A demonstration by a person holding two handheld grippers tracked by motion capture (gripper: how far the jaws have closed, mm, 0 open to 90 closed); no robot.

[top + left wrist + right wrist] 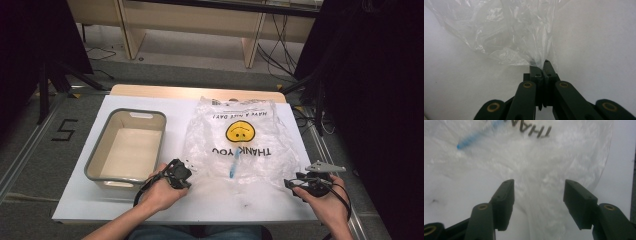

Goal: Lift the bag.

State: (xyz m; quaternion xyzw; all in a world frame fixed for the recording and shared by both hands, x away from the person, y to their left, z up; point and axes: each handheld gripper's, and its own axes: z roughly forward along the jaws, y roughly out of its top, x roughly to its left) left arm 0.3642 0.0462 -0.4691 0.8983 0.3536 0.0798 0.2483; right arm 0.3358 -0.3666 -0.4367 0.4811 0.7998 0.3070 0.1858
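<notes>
Jaws of the left gripper (542, 65) pinch the plastic bag (240, 145); the right gripper (537, 195) gapes at its edge.

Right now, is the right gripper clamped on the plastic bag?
No, the right gripper has its jaws spread wide apart, with the plastic bag lying between and beyond them, unpinched.

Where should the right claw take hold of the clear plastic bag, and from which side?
Grip the plastic bag at its near right edge, coming in low from the person's side. That edge lies loose and crumpled between the open right claw, so it should pinch easily, mirroring the left claw, shut on the near left corner.
</notes>
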